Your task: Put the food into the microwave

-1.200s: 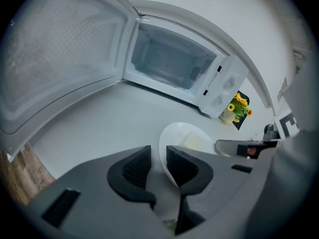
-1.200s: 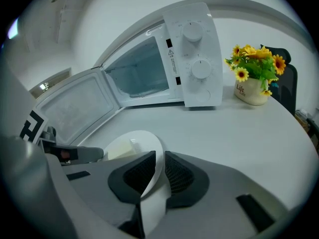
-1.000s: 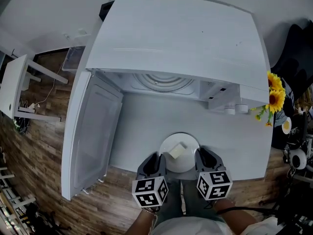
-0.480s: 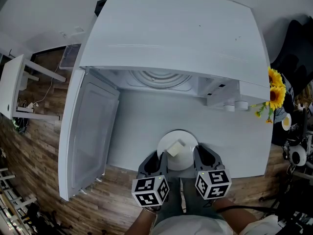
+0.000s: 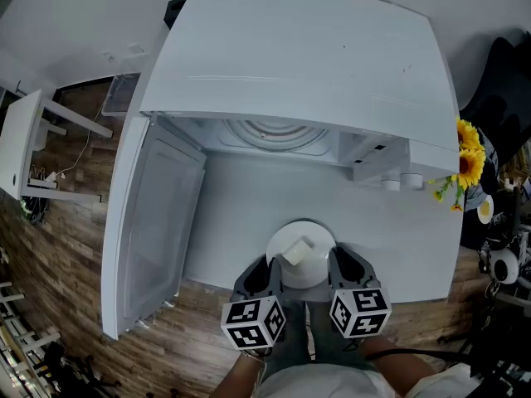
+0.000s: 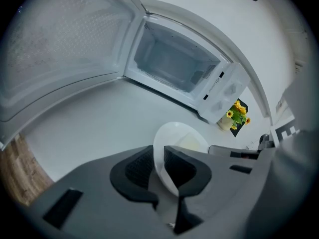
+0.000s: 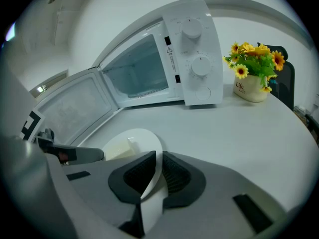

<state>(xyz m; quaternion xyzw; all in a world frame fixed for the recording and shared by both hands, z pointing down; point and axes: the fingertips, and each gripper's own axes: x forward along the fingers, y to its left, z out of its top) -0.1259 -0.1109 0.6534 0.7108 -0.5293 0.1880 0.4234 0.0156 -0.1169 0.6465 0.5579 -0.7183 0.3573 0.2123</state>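
A white plate [image 5: 316, 265] with a pale block of food [image 5: 296, 250] rests on the white table in front of the open microwave [image 5: 290, 65]. My left gripper [image 5: 267, 265] is at the plate's left rim. Its jaws have just been closing, and the rim [image 6: 160, 159] now fills the gap between the pads. My right gripper [image 5: 340, 260] is at the right rim, shut on the edge of the plate [image 7: 149, 176]. The food [image 7: 118, 147] lies apart from both sets of jaws.
The microwave door [image 5: 153, 222] hangs open to the left, and its cavity [image 6: 174, 63] holds nothing. A small pot of yellow flowers [image 7: 254, 68] stands to the right of the control panel [image 7: 195, 54]. White table [image 5: 249, 214] lies between plate and oven.
The head view has shifted slightly. The plate and both grippers keep their places at the table's near edge.
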